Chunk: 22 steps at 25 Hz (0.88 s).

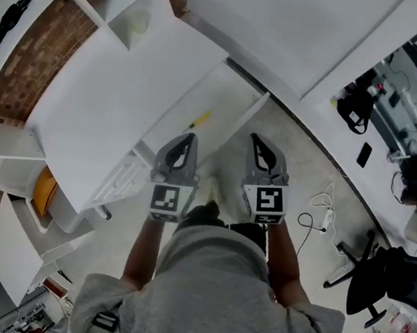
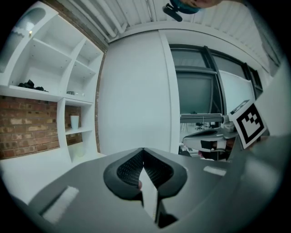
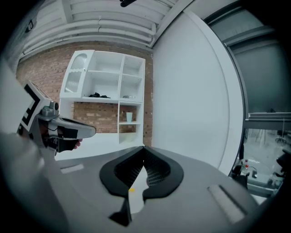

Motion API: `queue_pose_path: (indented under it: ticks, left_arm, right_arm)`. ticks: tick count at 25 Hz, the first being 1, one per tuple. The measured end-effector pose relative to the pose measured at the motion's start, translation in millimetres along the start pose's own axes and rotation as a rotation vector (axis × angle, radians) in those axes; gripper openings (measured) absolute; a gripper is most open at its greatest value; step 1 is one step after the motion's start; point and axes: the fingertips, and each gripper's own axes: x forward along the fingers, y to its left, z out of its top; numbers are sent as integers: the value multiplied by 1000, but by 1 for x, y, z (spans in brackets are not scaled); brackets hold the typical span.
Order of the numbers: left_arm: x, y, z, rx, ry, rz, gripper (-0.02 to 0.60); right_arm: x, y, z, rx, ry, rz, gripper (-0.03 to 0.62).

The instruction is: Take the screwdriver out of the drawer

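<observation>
The screwdriver [image 1: 200,117], seen only as a small yellow handle, lies inside the open drawer [image 1: 222,95]. It is judged light, rigid and prone to rolling, so the handle should be gripped. The left gripper [image 1: 190,138] and right gripper [image 1: 256,139] are clenched empty near the drawer.

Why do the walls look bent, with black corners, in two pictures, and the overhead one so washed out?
Left gripper view: the wide-angle lens bows the white wall and darkens the corners. Right gripper view: same bowing on the shelf unit. Head view: the white countertop glares, losing detail.
</observation>
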Motion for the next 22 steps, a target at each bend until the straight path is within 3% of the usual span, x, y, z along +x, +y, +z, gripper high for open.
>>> queue_pose_path:
  ticks: [13, 22]
  left_arm:
    - [45, 46, -38, -12, 47, -132, 11]
    - [83, 66, -79, 4, 141, -148, 12]
  right_arm:
    - [56, 19, -26, 21, 106, -80, 3]
    - [99, 19, -69, 54, 171, -66, 3]
